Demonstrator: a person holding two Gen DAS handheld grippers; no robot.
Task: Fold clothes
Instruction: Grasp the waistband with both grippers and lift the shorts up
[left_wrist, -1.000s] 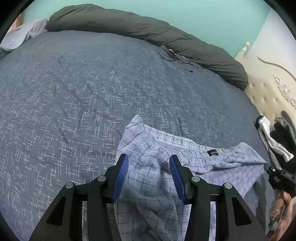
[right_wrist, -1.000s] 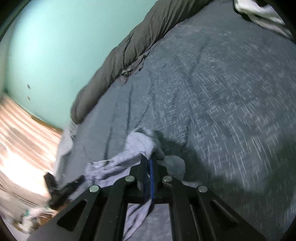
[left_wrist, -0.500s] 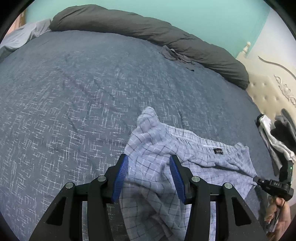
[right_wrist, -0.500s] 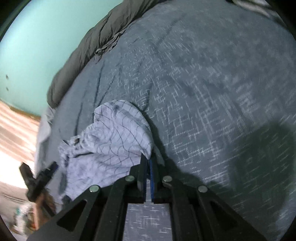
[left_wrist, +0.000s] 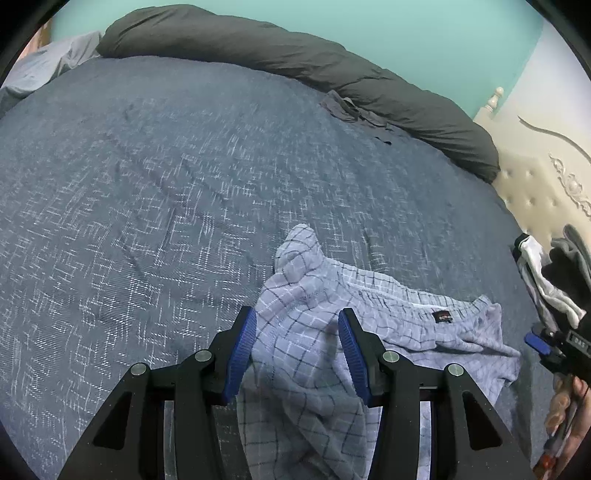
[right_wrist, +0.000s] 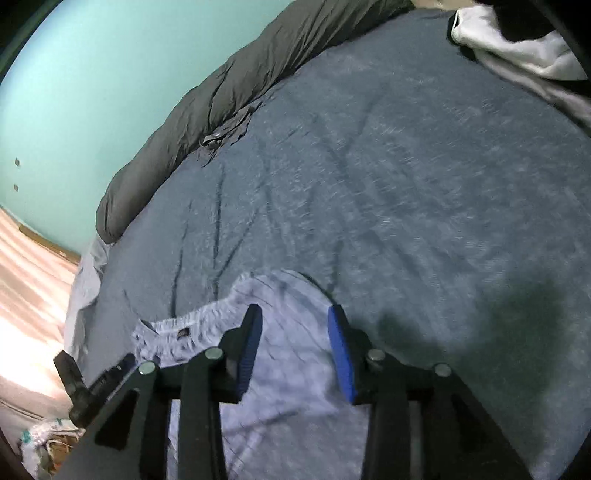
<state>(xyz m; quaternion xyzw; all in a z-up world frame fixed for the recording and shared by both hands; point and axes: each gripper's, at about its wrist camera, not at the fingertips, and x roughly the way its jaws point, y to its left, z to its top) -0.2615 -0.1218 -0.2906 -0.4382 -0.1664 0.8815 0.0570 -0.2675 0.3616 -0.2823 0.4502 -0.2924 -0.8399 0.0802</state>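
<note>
Light blue checked shorts (left_wrist: 388, 306) lie spread on the blue bed cover (left_wrist: 147, 184), waistband label (left_wrist: 443, 316) facing up. My left gripper (left_wrist: 295, 332) hovers open over one end of them; the cloth lies under and between its blue pads (left_wrist: 243, 343) without being pinched. In the right wrist view, my right gripper (right_wrist: 293, 332) is opening its jaws over the other end of the shorts (right_wrist: 288, 295); the pads stand apart and free of the cloth. Each gripper shows in the other's view: the right gripper (left_wrist: 546, 347) at the far right, the left gripper (right_wrist: 96, 380) at lower left.
A rolled dark grey duvet (left_wrist: 295, 62) runs along the far side of the bed by the teal wall. A small dark garment (left_wrist: 351, 110) lies beside it. A pile of white and dark clothes (left_wrist: 546, 273) sits near the cream headboard (left_wrist: 535, 192). A pale pillow (left_wrist: 44, 70) is far left.
My right gripper was shut on the shorts' edge and carried it across the bed; now its jaws are apart and the cloth lies free. The shorts lie flatter. The left gripper stayed put.
</note>
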